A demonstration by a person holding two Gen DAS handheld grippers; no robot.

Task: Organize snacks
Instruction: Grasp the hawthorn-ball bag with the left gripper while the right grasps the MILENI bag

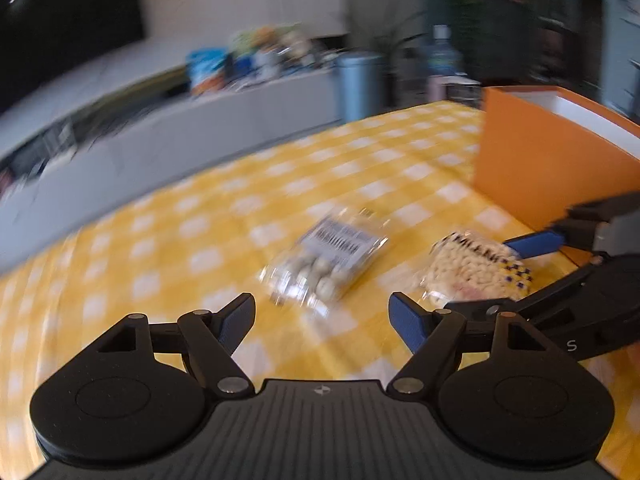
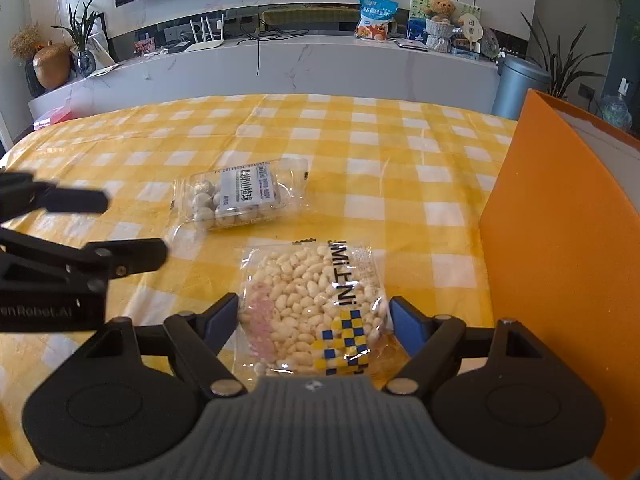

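Observation:
A clear bag of pale puffed snacks with a blue-yellow checker corner [image 2: 316,308] lies on the yellow checked tablecloth [image 2: 360,152]; it also shows in the left wrist view [image 1: 476,268]. My right gripper [image 2: 314,318] is open, its jaws on either side of this bag. A clear pack of white round candies with a label [image 2: 236,200] lies further out; it also shows in the left wrist view [image 1: 328,260]. My left gripper [image 1: 322,316] is open and empty, just short of the candy pack. The left wrist view is blurred.
An orange box [image 2: 560,248] with an open top stands at the right of the table, also in the left wrist view [image 1: 540,164]. Behind the table runs a white counter [image 2: 280,60] with a blue snack bag and toys. A grey bin [image 2: 518,88] stands beyond.

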